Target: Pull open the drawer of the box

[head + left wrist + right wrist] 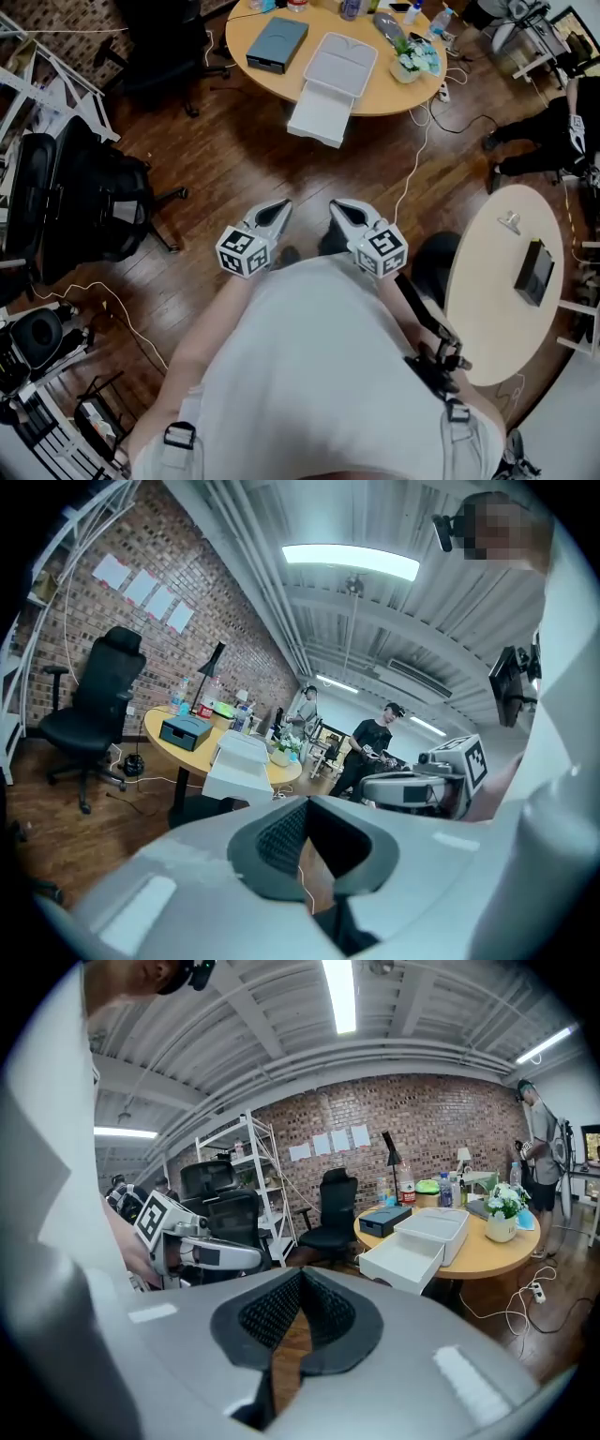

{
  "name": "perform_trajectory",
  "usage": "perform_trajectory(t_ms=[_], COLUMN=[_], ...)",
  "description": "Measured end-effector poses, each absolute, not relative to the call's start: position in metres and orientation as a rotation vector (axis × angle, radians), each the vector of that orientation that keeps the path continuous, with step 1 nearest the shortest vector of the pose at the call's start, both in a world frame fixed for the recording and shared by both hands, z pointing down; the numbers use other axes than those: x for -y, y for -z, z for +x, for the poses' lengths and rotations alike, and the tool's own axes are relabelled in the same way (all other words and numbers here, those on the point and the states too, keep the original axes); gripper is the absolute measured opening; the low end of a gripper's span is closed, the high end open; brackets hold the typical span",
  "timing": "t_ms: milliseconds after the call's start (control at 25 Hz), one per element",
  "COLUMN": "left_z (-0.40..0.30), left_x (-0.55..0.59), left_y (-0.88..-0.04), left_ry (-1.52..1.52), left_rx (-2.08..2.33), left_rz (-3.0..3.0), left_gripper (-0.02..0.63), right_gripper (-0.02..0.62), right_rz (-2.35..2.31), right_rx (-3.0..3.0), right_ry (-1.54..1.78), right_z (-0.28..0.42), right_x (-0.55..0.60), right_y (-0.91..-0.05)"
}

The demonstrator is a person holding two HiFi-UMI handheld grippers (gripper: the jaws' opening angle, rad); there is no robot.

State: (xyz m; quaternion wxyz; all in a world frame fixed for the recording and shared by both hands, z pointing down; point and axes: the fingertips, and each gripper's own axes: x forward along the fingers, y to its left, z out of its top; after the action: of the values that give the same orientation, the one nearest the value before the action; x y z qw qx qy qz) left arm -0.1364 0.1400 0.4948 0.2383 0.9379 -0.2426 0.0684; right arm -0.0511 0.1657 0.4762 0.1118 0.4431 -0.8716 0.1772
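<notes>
The white box (pixel 342 64) sits on the round wooden table (pixel 394 94) at the far side, and its drawer (pixel 322 114) stands pulled out over the table's edge. The same box (pixel 439 1225) and open drawer (pixel 405 1262) appear in the right gripper view, and the box (pixel 240 750) also in the left gripper view. Both grippers hang close to the person's chest above the wooden floor, well short of the table. My left gripper (pixel 279 212) (pixel 307 803) is shut and empty. My right gripper (pixel 339 210) (pixel 300 1279) is also shut with nothing held.
A dark grey case (pixel 277 44), bottles and a potted plant (pixel 412 58) share the wooden table. Black office chairs (pixel 84 202) stand left. A white round table (pixel 487 300) with a black object is at the right. Cables (pixel 412 169) trail on the floor. A person (pixel 553 131) is far right.
</notes>
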Motion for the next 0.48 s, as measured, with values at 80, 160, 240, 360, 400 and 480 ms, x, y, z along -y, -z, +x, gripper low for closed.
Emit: perform_trajectory(t_ms=[80, 160, 240, 360, 400, 480], left_z=[-0.135, -0.133, -0.131, -0.127, -0.124, -0.118], left_x=[-0.14, -0.137, -0.136, -0.141, -0.143, -0.149], left_y=[-0.493, -0.489, -0.484, -0.481, -0.482, -0.485], left_ry=[-0.184, -0.187, -0.183, -0.186, -0.191, -0.205], left_rx=[0.666, 0.669, 0.668, 0.652, 0.646, 0.634], left_rz=[2.58, 2.59, 2.601, 2.625, 2.633, 2.647], left_gripper=[0.002, 0.002, 0.002, 0.002, 0.002, 0.002], right_gripper=[0.006, 0.006, 0.006, 0.006, 0.006, 0.006], right_rz=[1.289, 1.29, 1.304, 1.327, 1.332, 1.337], right_rx=[2.564, 2.565, 2.565, 2.567, 2.567, 2.567], right_ry=[-0.52, -0.52, -0.52, -0.508, -0.503, -0.496], right_z=[-0.053, -0.051, -0.049, -0.045, -0.043, -0.039], right_x=[-0.17, -0.173, -0.175, -0.18, -0.181, -0.183], right_y=[-0.477, -0.478, -0.478, -0.477, -0.477, -0.479])
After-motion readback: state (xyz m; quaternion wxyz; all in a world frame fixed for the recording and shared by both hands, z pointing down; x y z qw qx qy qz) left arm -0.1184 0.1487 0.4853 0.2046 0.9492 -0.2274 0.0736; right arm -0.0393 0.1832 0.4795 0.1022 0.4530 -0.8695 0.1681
